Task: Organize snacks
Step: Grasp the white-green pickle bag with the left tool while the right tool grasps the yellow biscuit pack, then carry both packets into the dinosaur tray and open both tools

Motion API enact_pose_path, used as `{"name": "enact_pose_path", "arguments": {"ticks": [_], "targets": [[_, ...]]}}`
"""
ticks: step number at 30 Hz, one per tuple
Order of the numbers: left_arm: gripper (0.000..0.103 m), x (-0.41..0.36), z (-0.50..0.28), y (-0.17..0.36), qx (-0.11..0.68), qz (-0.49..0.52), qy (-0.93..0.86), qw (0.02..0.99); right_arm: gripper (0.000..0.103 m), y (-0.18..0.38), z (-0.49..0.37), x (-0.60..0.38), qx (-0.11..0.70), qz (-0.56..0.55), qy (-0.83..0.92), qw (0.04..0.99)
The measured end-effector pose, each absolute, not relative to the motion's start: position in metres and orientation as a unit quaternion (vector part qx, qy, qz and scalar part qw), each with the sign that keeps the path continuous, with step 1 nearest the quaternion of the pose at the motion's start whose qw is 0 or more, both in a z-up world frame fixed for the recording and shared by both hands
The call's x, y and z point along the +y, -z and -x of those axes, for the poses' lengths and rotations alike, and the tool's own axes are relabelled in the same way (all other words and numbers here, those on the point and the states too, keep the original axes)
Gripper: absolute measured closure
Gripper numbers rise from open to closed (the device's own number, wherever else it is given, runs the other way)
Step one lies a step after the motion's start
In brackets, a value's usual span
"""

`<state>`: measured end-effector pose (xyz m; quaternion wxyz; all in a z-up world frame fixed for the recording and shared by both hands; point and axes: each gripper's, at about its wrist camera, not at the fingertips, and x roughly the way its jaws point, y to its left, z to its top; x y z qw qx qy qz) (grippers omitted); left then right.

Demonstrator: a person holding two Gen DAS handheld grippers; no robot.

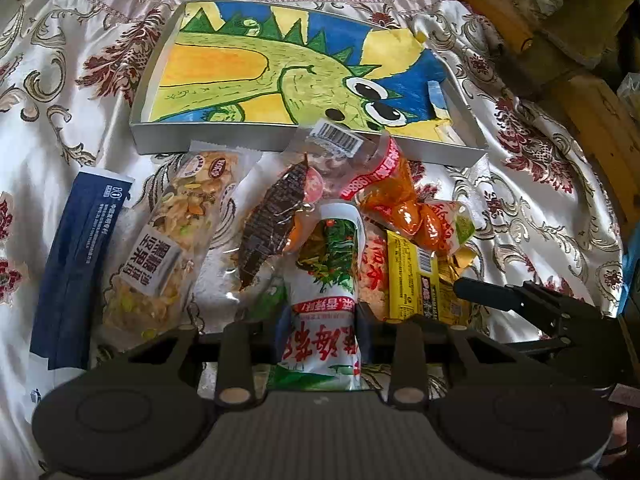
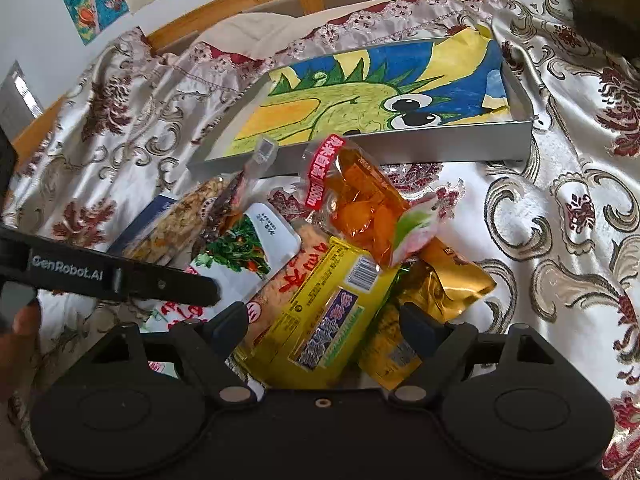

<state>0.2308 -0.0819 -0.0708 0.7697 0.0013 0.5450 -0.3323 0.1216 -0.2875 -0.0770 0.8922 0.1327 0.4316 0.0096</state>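
A pile of snack packets lies on a patterned cloth in front of a shallow grey box [image 1: 208, 136] lined with a dinosaur drawing; the box also shows in the right wrist view [image 2: 440, 148]. My left gripper [image 1: 322, 320] is shut on a white seaweed packet [image 1: 328, 280] with green and red print. My right gripper [image 2: 320, 324] is open with its fingers either side of a yellow packet [image 2: 320, 312]. An orange jelly bag [image 2: 360, 208] lies just beyond it, and a gold packet [image 2: 448, 280] to its right.
A nut bar [image 1: 160, 248], a dark blue packet [image 1: 76, 264] and a brown-striped packet [image 1: 272, 224] lie left of the seaweed packet. The right gripper's finger [image 1: 500, 292] shows in the left wrist view. A wooden bed frame [image 2: 248, 0] runs behind.
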Motion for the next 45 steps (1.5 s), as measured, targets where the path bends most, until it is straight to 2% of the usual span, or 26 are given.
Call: {"name": "enact_pose_path", "arguments": {"ticks": [9,13,16,27,31,45], "targets": [[0.065,-0.083,-0.232,0.073,0.545,-0.010,0.321,0.774,0.022,0.086,-0.133,-0.275,0.449,-0.105,0.007,0.887],[0.066,-0.083,-0.229,0.071,0.543,-0.013,0.319,0.777,0.043,0.086,-0.130,-0.275,0.450,-0.088,0.025,0.889],[0.067,-0.082,-0.227,0.071,0.546,-0.008,0.319,0.775,0.045,0.086,-0.128,-0.278,0.450,-0.099,0.027,0.887],[0.068,-0.074,-0.211,0.066,0.569,0.023,0.319,0.758,0.049,0.074,-0.108,-0.280,0.460,-0.129,0.011,0.878],[0.068,-0.067,-0.201,0.059,0.568,0.045,0.326,0.754,0.049,0.059,-0.092,-0.286,0.441,-0.158,0.004,0.883],[0.067,-0.060,-0.207,0.004,0.448,0.112,0.360,0.811,0.049,0.017,-0.089,-0.318,0.296,-0.180,0.019,0.938]]}}
